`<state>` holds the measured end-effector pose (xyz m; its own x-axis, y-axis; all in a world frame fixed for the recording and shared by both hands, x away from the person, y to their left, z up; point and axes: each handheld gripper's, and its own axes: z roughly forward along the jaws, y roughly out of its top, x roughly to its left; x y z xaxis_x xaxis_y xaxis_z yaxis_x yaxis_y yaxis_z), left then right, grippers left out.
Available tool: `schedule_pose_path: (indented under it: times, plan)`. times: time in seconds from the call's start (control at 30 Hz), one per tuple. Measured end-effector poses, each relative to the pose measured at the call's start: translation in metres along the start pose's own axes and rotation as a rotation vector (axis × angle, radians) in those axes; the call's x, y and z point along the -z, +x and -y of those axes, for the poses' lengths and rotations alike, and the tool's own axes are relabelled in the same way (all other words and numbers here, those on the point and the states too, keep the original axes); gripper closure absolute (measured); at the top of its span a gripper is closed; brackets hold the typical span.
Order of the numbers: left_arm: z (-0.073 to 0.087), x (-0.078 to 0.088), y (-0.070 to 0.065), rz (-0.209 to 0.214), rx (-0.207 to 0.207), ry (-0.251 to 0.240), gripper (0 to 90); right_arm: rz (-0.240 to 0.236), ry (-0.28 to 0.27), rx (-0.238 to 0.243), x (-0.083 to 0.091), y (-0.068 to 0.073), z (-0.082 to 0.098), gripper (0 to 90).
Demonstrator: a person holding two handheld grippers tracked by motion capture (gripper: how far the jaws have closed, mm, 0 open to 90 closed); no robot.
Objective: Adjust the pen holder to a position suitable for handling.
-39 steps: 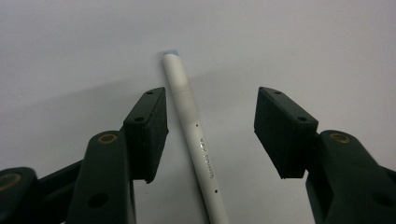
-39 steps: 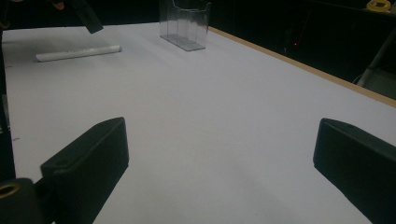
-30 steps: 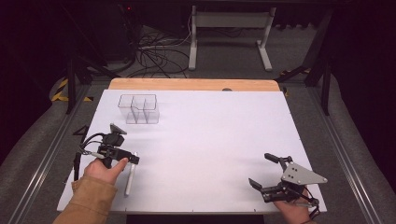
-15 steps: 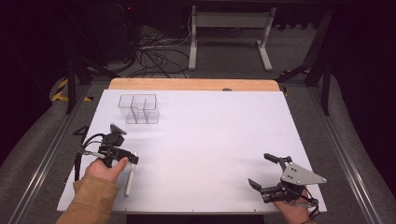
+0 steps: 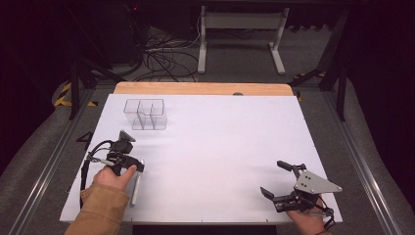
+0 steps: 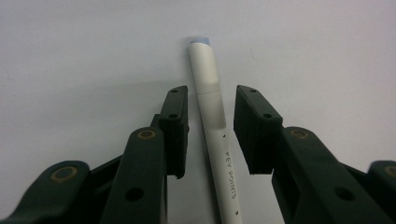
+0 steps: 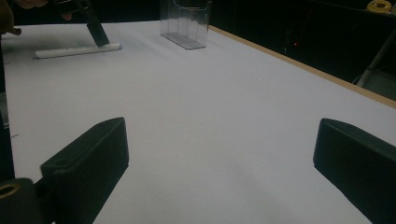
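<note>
left gripper view: your left gripper [image 6: 211,128] has its fingers [image 6: 173,126] just closing in on the pen [image 6: 215,149], narrow gap each side, not pressing yet. pen lies flat on the bench [image 5: 220,147], near-left edge. your right gripper [image 5: 283,180] rests w/ fingers wide, nothing between.

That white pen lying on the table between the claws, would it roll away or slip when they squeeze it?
The white pen looks round and smooth, so a nudge would probably roll it across the flat table. It seems stiff and light. The left gripper straddles it evenly, pads not yet touching, so it should stay centred.
</note>
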<state>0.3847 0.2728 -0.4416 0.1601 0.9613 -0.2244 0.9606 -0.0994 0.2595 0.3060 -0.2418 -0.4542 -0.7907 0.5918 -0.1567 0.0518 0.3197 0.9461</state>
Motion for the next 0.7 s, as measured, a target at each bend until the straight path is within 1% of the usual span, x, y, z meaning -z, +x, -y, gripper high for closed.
schedule_pose_path:
  times: [0.2, 0.53, 0.63, 0.7]
  plan:
    - [0.0001, -0.005, -0.0024, -0.022, 0.002, 0.013, 67.3, 0.0, 0.003, -0.001, 0.0001, 0.0, 0.0001, 3.7]
    - [0.0004, -0.007, -0.0032, -0.019, 0.044, 0.021, 74.2, 0.0, 0.004, 0.003, -0.0009, -0.0001, 0.0006, 3.8]
    - [0.0004, -0.0074, -0.0045, -0.038, 0.046, 0.018, 77.3, 0.001, 0.005, 0.007, -0.0009, 0.0001, 0.0005, 3.8]
    - [0.0007, -0.0074, -0.004, -0.039, 0.054, 0.011, 77.4, -0.001, 0.006, 0.006, -0.0009, 0.0001, 0.0006, 3.8]
